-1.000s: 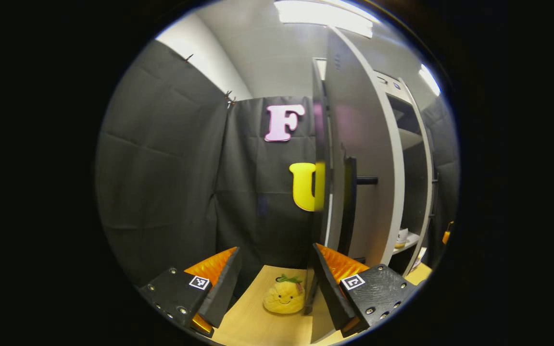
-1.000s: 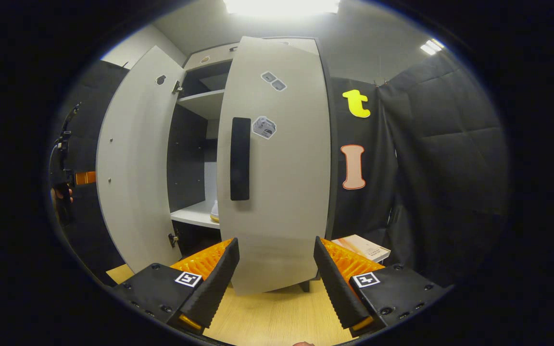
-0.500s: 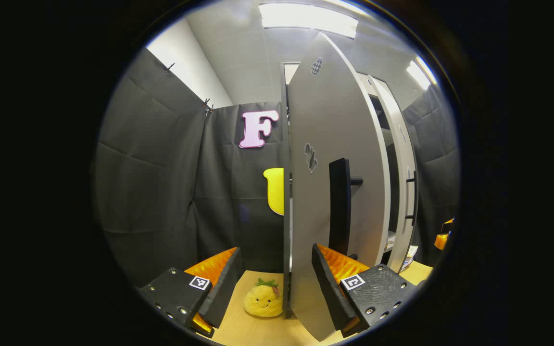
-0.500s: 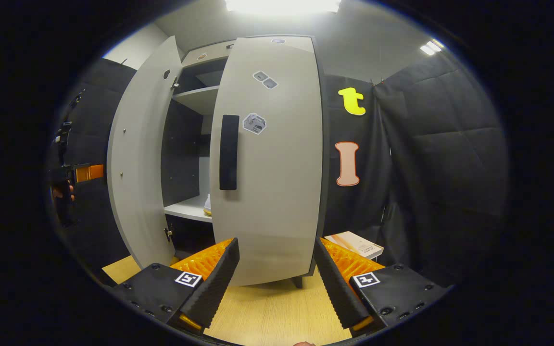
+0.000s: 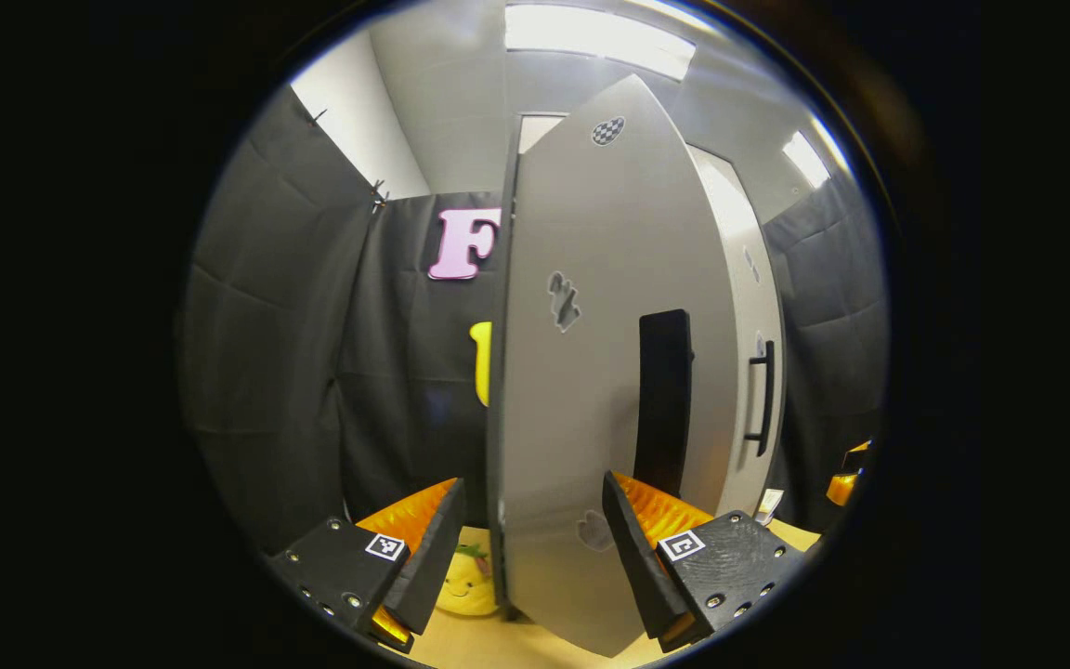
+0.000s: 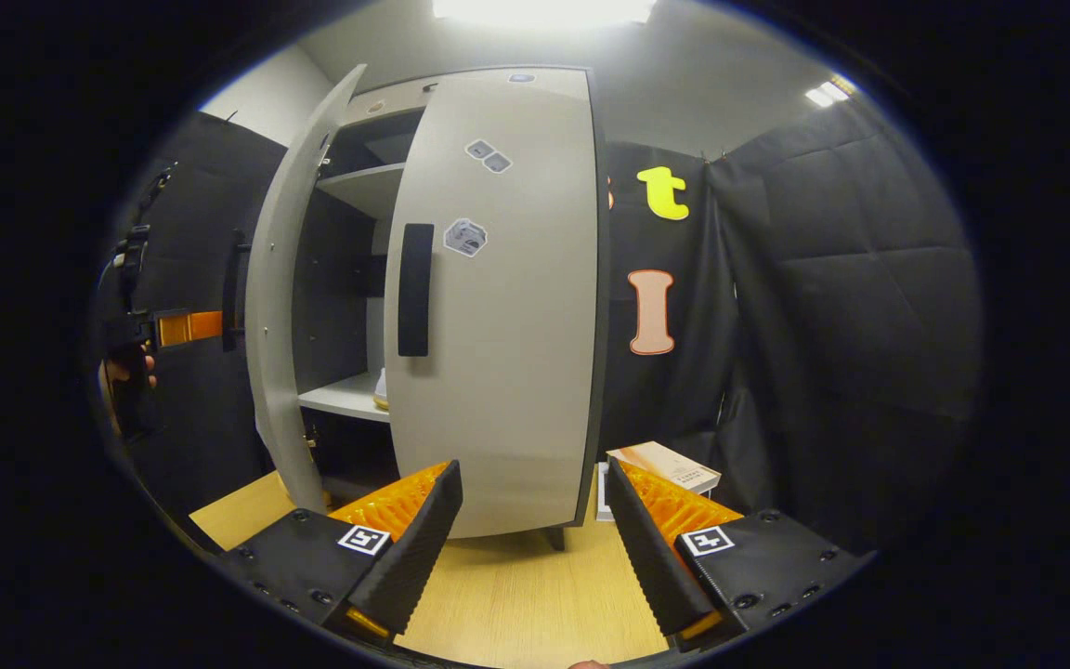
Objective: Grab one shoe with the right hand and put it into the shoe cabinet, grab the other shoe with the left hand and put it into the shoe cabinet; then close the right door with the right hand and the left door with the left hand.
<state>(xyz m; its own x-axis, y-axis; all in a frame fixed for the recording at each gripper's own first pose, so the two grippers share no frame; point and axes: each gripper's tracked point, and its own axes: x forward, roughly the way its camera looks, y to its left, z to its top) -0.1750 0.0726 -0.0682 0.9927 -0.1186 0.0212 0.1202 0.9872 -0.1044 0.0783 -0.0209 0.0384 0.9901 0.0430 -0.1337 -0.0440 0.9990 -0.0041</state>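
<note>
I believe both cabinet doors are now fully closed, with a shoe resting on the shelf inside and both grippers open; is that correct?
Not quite: only the right door looks closed. The left door stands partly open in the right gripper view, leaving a gap through which the shoe shows on the shelf. The rest holds: the left gripper and right gripper are both open.
</note>
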